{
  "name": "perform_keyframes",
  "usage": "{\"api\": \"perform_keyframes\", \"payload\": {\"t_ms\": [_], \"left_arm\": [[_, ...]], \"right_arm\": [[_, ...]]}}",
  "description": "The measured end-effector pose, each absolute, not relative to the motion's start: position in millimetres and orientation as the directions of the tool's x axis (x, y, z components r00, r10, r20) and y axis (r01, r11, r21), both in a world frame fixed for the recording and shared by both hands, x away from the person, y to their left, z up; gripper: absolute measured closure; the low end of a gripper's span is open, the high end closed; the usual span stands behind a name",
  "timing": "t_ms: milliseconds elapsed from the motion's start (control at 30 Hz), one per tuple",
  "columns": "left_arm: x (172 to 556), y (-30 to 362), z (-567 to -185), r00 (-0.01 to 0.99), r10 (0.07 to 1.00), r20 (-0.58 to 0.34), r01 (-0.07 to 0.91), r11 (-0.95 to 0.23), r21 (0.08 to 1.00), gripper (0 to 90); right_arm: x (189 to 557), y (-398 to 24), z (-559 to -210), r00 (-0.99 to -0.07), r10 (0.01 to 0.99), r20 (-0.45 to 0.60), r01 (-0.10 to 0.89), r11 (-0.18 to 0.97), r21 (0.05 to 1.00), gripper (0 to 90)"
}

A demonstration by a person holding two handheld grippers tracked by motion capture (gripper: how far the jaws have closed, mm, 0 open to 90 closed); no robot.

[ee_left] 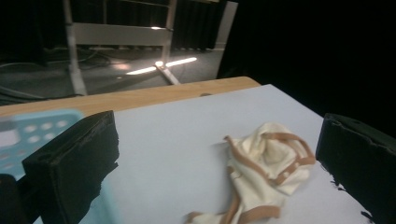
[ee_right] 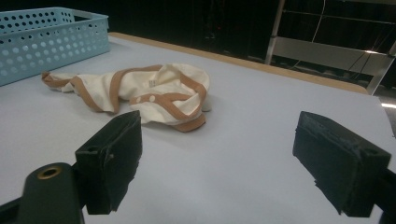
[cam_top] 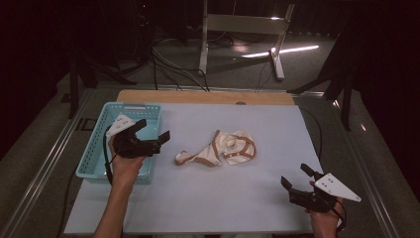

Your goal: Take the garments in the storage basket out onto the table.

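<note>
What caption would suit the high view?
Both open grippers, left and right, flank a crumpled cream garment on the white table beside a blue basket.

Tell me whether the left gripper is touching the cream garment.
Apart. In the high view the left gripper hovers open by the blue basket, with bare table between its jaws and the cream garment.

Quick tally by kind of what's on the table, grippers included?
Garment, cream with brown trim: 1
Basket, light blue plastic: 1
Left gripper, jaws open: 1
Right gripper, jaws open: 1
Total: 4
</note>
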State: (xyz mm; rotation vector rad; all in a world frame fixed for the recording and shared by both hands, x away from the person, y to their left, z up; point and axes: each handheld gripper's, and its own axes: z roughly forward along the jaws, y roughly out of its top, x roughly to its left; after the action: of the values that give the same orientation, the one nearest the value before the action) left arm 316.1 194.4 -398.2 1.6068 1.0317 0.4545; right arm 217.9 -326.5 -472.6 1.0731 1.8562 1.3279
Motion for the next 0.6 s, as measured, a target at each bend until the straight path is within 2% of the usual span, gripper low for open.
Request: {"api": "perform_keyframes", "payload": {"t_ms": [600], "left_arm": [[286.8, 244.5, -425.5, 0.454, 0.868, -0.200, 0.377, 0.016, 0.926, 0.1]], "right_arm": [[217.3, -325.4, -472.6, -0.486, 0.873, -0.024, 0.259, 0.171, 0.951, 15.8]]}}
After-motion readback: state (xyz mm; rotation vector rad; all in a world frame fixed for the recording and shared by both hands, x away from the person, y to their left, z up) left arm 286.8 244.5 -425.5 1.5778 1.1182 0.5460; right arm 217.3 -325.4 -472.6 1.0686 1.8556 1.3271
